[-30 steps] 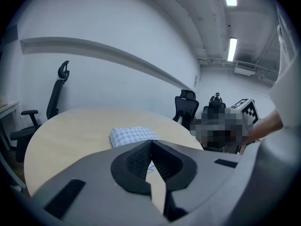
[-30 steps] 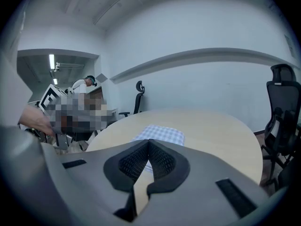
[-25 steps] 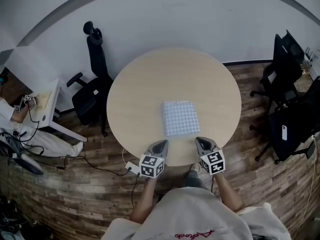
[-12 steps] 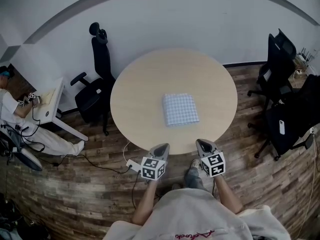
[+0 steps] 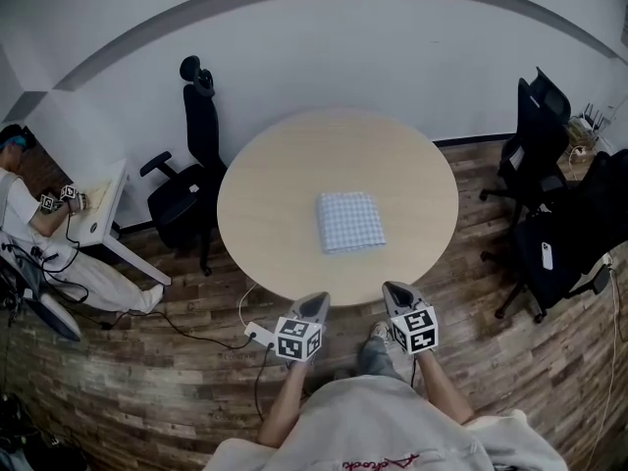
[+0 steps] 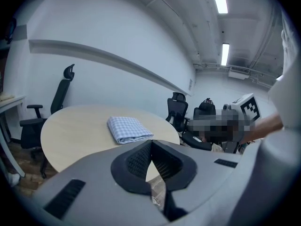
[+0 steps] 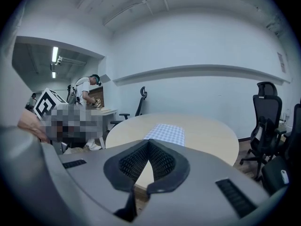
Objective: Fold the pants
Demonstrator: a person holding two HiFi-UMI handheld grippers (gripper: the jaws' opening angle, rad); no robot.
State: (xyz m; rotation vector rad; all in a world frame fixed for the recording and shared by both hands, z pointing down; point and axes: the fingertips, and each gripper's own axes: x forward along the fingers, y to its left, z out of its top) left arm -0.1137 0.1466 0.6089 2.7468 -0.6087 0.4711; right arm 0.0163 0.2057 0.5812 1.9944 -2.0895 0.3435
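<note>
One pair of pants (image 5: 350,221), blue-checked and folded into a neat square, lies alone near the middle of the single round tabletop (image 5: 257,196). Two grippers hang off the tabletop's near edge, well apart from the cloth: the left gripper (image 5: 313,308) and the right gripper (image 5: 396,296), each with its jaws pressed together on nothing. Three black office chairs stand around, one (image 5: 191,180) at the left and two at the right. A second person (image 5: 22,219) sits at a white desk (image 5: 100,209) at far left.
</note>
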